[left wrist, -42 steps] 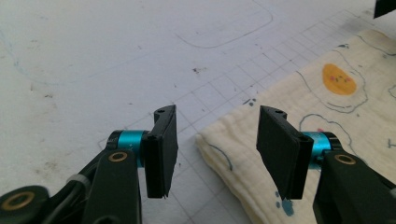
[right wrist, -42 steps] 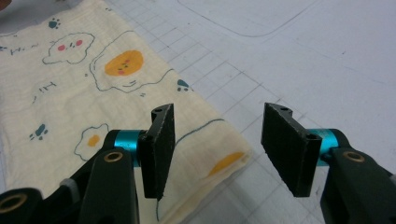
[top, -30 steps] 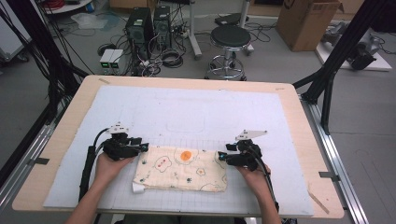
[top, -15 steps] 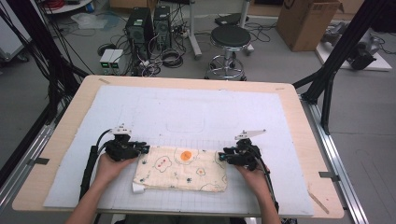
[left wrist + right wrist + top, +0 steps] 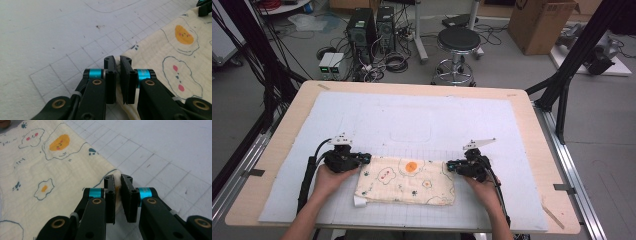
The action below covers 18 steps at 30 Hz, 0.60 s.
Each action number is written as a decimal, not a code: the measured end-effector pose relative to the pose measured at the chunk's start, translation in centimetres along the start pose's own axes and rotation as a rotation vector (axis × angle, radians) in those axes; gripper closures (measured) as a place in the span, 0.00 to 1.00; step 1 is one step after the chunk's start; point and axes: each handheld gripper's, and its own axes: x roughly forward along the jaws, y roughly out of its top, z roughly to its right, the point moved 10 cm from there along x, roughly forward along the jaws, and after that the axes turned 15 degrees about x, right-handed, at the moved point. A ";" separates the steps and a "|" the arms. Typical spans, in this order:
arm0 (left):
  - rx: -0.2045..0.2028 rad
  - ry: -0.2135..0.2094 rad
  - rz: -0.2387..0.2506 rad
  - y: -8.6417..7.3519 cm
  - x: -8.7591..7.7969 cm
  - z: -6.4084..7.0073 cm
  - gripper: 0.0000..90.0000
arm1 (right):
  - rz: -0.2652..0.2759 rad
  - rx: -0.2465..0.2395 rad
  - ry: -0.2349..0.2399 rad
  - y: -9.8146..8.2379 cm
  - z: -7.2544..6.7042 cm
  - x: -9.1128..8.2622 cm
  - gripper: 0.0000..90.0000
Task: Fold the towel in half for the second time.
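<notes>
Cloth [image 5: 406, 181]: cream, printed with fried eggs and paw marks, lying folded flat on the white gridded mat [image 5: 412, 125] at the near side of the worktop [image 5: 277, 150], between both hands.
Left hand-held gripper [image 5: 364, 159]: just been closing, now pinching the cloth's far left corner [image 5: 125, 53].
Right hand-held gripper [image 5: 450, 164]: likewise just been closing, pinching the far right corner [image 5: 113, 171].
Both: low on the mat, pointing inward at each other.

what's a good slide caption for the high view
Left hand-held gripper and right hand-held gripper pinch the far corners of a folded egg-print cloth on the gridded mat.
</notes>
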 end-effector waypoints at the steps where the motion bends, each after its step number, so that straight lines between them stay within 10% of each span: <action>1: -0.003 0.000 0.003 0.0 0.0 0.0 0.93 | 0.002 -0.002 0.001 0.1 0.0 0.0 0.92; 18: -0.039 0.043 0.052 1.2 -0.7 -1.1 0.93 | 0.010 0.021 0.049 1.7 0.3 -0.3 0.93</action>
